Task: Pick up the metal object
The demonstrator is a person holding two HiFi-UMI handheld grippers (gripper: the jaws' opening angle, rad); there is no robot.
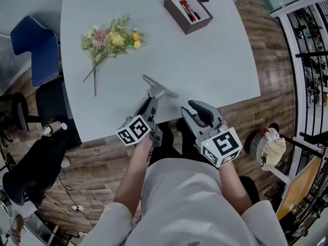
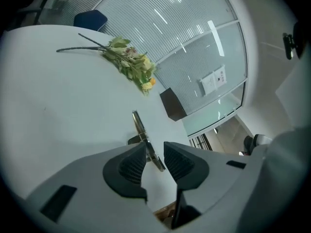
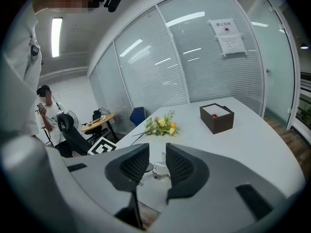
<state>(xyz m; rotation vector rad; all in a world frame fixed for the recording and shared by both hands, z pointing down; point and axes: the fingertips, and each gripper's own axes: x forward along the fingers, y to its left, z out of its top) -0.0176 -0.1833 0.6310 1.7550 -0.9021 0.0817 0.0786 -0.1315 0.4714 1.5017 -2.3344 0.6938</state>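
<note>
At the near edge of the surface (image 1: 205,60), the left claw (image 2: 154,150) is open just a crack, with the metal object (image 2: 141,127) sitting between its jaws. The right claw (image 3: 157,152) is barely open too and has nothing in it.

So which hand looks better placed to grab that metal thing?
Left. The left gripper has the metal object lined up between its open jaws, while the right gripper sits off to the side, empty.

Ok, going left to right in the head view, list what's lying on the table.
bouquet of flowers → metal object → brown box
</note>
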